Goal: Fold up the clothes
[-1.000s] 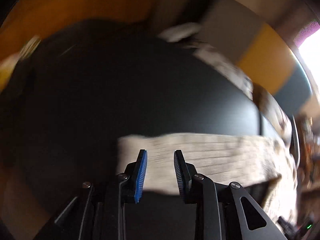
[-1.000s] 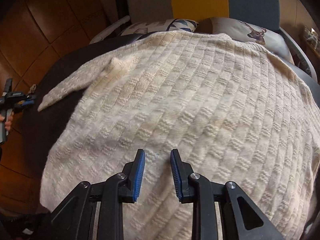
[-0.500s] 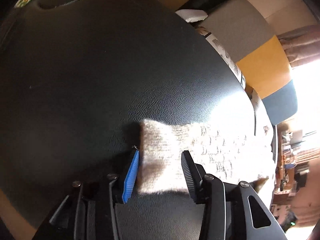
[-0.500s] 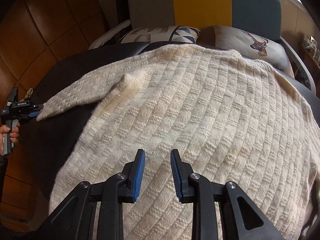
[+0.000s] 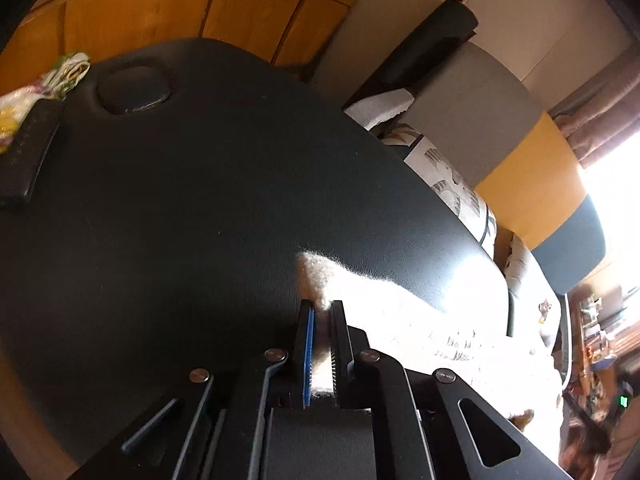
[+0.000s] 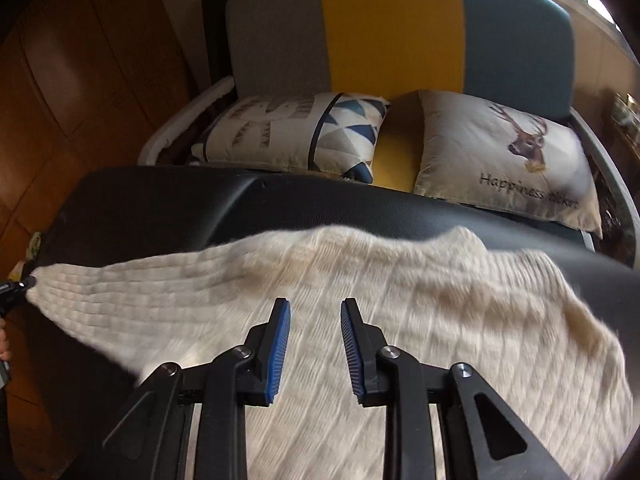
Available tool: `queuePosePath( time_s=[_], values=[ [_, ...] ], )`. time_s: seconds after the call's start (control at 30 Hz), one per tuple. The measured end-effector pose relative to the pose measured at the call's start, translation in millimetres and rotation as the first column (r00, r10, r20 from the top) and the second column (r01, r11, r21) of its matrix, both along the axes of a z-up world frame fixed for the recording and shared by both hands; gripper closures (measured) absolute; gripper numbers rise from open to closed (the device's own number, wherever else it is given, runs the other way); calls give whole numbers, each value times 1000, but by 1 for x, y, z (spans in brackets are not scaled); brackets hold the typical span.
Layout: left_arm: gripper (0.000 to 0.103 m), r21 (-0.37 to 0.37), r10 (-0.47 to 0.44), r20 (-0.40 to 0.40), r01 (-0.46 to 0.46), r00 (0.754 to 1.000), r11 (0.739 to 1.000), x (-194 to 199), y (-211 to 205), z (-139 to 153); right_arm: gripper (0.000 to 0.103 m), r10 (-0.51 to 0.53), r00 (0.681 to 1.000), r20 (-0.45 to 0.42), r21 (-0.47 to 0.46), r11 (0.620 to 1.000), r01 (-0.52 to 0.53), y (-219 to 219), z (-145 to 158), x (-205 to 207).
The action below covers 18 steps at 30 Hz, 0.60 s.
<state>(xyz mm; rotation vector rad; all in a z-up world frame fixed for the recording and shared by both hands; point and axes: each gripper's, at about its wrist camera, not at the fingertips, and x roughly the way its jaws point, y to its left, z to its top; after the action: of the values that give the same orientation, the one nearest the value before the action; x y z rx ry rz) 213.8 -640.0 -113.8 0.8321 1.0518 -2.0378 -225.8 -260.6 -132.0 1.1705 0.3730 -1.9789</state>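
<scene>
A cream knitted sweater (image 6: 360,300) lies spread on a black padded table (image 6: 160,204). Its sleeve (image 6: 104,284) stretches out to the left. My left gripper (image 5: 320,310) is shut on the cuff of that sleeve (image 5: 316,276) and also shows at the far left of the right wrist view (image 6: 12,290). The rest of the sweater is washed out by glare in the left wrist view (image 5: 460,320). My right gripper (image 6: 314,308) is open and empty above the sweater's body.
A sofa (image 6: 392,24) in grey, yellow and blue stands behind the table, with two printed cushions (image 6: 296,132) (image 6: 508,156). A round hole (image 5: 134,90) is in the table's far end. A dark flat object (image 5: 24,156) and a floral cloth (image 5: 44,84) lie beyond it.
My left gripper has closed on the sleeve cuff and lifted it off the table. My right gripper has drawn back, so more of the table and sofa shows.
</scene>
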Motion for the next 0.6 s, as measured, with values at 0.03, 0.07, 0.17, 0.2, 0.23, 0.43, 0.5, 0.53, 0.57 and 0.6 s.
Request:
queuePosePath(
  time_s=[0.03, 0.07, 0.17, 0.2, 0.23, 0.43, 0.5, 0.53, 0.57, 0.6],
  values=[
    [96, -21, 10, 18, -9, 1000, 1000, -1, -2, 0, 77, 9, 1000, -3, 35, 999, -9, -10, -9, -4],
    [96, -31, 12, 29, -12, 1000, 999, 0, -1, 0, 77, 18, 1000, -5, 70, 997, -17, -20, -18, -8],
    [96, -67, 45, 68, -41, 997, 997, -1, -7, -3, 78, 22, 1000, -20, 120, 993, -19, -42, -35, -17],
    [96, -77, 50, 85, -44, 995, 996, -5, -9, -5, 78, 15, 999, -29, 117, 993, -11, -46, -38, -19],
    [96, -84, 54, 102, -46, 993, 995, -9, -11, -8, 78, 8, 999, -38, 115, 993, -4, -51, -40, -22],
    [96, -95, 59, 138, -46, 989, 994, -41, -20, -18, 77, -16, 997, -73, 114, 993, 24, -69, -43, -30],
    [96, -88, 64, 136, -52, 989, 995, -48, -26, -17, 77, -17, 998, -55, 107, 994, 23, -69, -37, -27],
    [95, -74, 54, 153, -43, 987, 996, -48, -25, -19, 77, -11, 1000, -27, 83, 996, 13, -66, -32, -23],
    [94, -59, 44, 170, -34, 984, 998, -48, -25, -20, 77, 9, 1000, 5, 48, 999, -10, -64, -25, -18],
    [94, -45, 34, 187, -26, 982, 999, -49, -24, -21, 77, 52, 998, 30, 17, 998, -52, -62, -18, -7]
  ],
)
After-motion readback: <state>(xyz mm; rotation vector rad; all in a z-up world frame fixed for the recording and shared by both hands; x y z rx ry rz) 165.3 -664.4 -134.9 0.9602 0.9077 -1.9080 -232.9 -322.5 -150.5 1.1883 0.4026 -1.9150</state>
